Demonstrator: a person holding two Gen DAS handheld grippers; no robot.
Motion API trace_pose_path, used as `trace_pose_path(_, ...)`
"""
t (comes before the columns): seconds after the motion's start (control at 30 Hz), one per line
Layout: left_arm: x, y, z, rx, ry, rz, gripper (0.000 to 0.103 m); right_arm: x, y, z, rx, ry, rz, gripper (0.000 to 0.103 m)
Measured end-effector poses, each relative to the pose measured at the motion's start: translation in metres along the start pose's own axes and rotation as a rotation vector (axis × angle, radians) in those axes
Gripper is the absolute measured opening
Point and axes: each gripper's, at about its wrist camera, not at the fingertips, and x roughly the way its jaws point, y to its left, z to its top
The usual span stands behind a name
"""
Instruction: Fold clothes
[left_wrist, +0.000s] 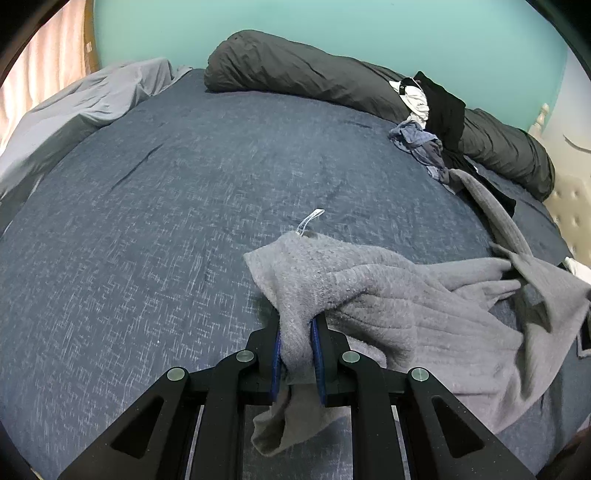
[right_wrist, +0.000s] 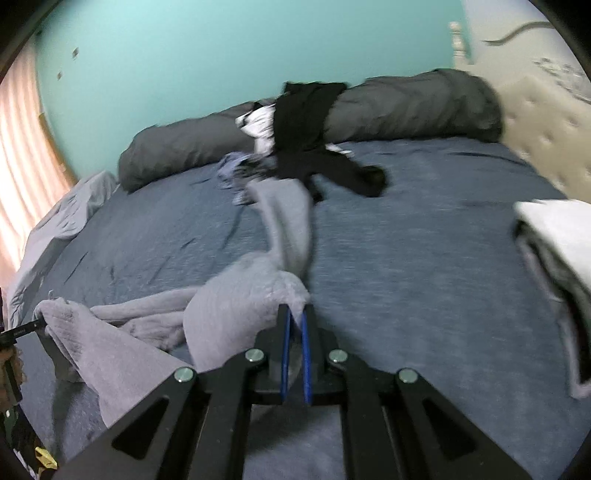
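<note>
A grey fuzzy knit sweater (left_wrist: 388, 295) lies bunched on the dark blue bedspread (left_wrist: 147, 221), with a white label sticking up at its edge. My left gripper (left_wrist: 297, 325) is shut on a fold of it, and cloth hangs down between the blue pads. In the right wrist view the same sweater (right_wrist: 236, 302) is stretched, one sleeve trailing toward the pillows. My right gripper (right_wrist: 295, 314) is shut on another edge of it. The left gripper shows at the far left of the right wrist view (right_wrist: 22, 330).
Dark grey pillows (left_wrist: 295, 77) line the far side by the teal wall. A pile of black, white and blue clothes (right_wrist: 306, 140) lies by them. Folded white and grey clothes (right_wrist: 554, 236) sit at the right. A light grey sheet (left_wrist: 81, 107) is bunched at the left.
</note>
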Motion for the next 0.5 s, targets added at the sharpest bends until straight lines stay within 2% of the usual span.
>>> trace_pose_path(0.17, -0.004, -0.007, -0.006, -0.004, 0.018, 0.001, 0.015, -0.034, -0.053, -0.03, 0.083, 0.011, -0.066, 0.005)
trace_pose_path(0.27, -0.002, -0.008, -0.01, -0.008, 0.041, -0.001, 0.017, -0.035, -0.069, -0.057, 0.109, 0.064, -0.097, 0.005)
trace_pose_path(0.4, 0.001, -0.012, -0.017, -0.006, 0.074, 0.002, 0.021, -0.006, -0.087, -0.098, 0.152, 0.237, -0.094, 0.006)
trace_pose_path(0.47, 0.0, -0.013, -0.018, -0.003, 0.08, 0.007, 0.024, 0.006, -0.093, -0.112, 0.162, 0.299, -0.101, 0.008)
trace_pose_path(0.5, 0.0, -0.013, -0.019, -0.001, 0.083, 0.009, 0.028, 0.008, -0.095, -0.115, 0.163, 0.303, -0.106, 0.008)
